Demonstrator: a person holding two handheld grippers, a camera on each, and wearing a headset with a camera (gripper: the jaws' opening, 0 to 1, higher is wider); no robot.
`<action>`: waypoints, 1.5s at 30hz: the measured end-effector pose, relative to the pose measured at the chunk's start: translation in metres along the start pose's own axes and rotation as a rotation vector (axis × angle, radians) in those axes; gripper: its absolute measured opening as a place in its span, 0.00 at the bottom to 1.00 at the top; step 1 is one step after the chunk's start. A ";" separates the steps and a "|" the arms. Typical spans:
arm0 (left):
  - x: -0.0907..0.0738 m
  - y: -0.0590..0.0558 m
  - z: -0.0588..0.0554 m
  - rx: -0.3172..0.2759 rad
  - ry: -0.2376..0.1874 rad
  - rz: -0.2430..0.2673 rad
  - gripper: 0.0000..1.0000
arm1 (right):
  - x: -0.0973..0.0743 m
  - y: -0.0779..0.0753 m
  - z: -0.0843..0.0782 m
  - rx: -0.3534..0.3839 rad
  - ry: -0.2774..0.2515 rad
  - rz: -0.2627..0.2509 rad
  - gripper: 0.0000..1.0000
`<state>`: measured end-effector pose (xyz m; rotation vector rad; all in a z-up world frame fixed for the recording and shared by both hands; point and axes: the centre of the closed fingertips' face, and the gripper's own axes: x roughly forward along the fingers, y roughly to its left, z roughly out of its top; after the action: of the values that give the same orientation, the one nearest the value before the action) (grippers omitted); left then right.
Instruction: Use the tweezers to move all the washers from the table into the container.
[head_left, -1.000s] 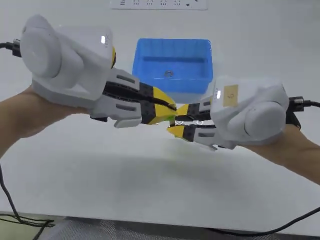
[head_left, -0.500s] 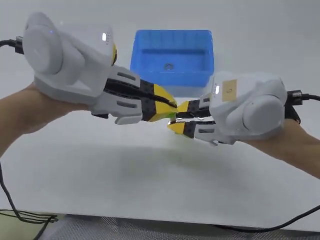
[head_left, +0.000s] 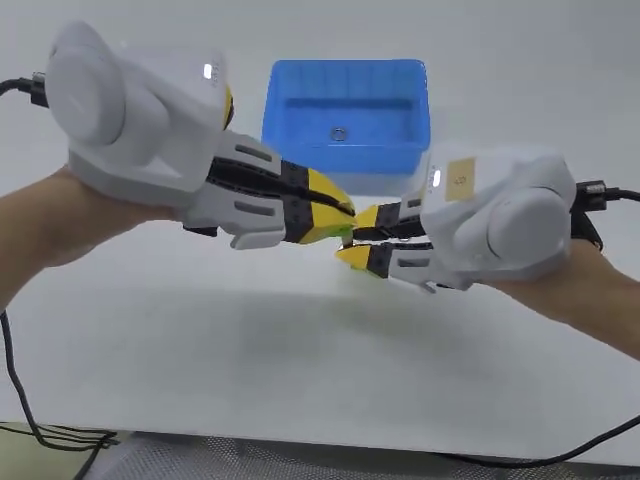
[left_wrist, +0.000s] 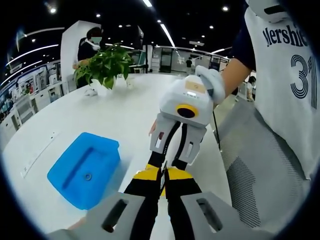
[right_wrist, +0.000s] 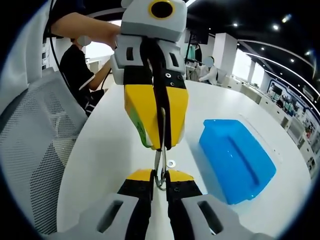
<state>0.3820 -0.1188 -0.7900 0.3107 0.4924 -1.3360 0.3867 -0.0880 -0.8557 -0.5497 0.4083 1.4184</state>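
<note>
My left gripper (head_left: 345, 216) and right gripper (head_left: 352, 242) meet tip to tip above the white table (head_left: 300, 340). Thin metal tweezers (right_wrist: 160, 150) run between them. The left gripper's (right_wrist: 161, 145) yellow jaws are shut on the upper part of the tweezers, and the right gripper (right_wrist: 160, 177) is shut on their looped end. One washer (right_wrist: 171, 163) lies on the table just below the jaws. The blue container (head_left: 346, 115) stands behind the grippers with a washer (head_left: 339, 133) inside it. In the left gripper view the container (left_wrist: 82, 167) lies to the left of my closed jaws (left_wrist: 162, 181).
A white strip (left_wrist: 37, 155) lies on the table beyond the container. A potted plant (left_wrist: 102, 67) stands at the table's far end. A mesh chair (right_wrist: 35, 150) is beside the table, and cables (head_left: 50, 435) hang at its front edge.
Both grippers stay joined tip to tip on the tweezers. The head camera has shifted slightly, so the container sits a little higher in the picture.
</note>
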 end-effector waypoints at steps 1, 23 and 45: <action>0.000 0.000 0.000 -0.001 0.002 -0.001 0.07 | 0.000 0.000 0.000 0.001 0.003 0.002 0.10; -0.027 0.001 0.029 0.016 -0.011 0.014 0.07 | -0.015 -0.006 0.036 -0.040 -0.046 -0.012 0.10; -0.044 0.023 0.065 0.113 -0.015 0.027 0.07 | -0.031 -0.042 0.070 -0.112 -0.057 -0.071 0.10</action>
<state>0.4086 -0.1082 -0.7131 0.3988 0.3998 -1.3419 0.4212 -0.0754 -0.7762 -0.6068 0.2624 1.3912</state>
